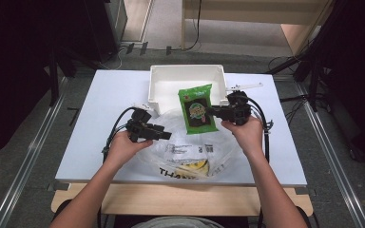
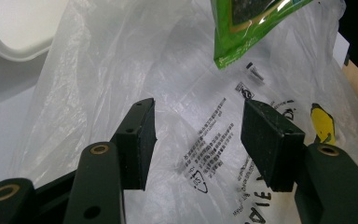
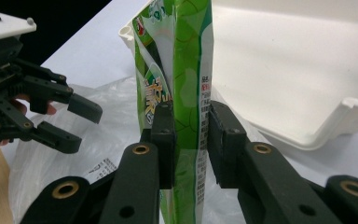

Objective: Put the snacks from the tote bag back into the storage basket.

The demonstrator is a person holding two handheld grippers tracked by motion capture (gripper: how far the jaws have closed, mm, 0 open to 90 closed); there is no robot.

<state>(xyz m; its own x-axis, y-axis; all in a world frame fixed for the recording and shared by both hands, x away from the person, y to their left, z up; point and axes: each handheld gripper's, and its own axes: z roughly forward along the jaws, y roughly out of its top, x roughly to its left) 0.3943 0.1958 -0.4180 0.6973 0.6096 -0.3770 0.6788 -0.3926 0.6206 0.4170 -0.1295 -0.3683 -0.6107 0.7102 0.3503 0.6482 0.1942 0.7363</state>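
- High view: a white table (image 1: 100, 123) carries a clear plastic bag (image 1: 180, 152) at its near edge, with a white bin (image 1: 186, 78) at the far edge.
- Left gripper (image 1: 164, 135) hovers over the bag's left side, jaws spread apart and gripping nothing.
- Right gripper (image 1: 211, 112) has its jaws clamped on a green snack packet (image 1: 197, 108), held above the bag, just in front of the bin.

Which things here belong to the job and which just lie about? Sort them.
In the job:
- green snack pack, clamped in the right claw
- clear plastic bag
- left claw, open over the bag
- white bin, probably

Lying about:
- cables on the floor
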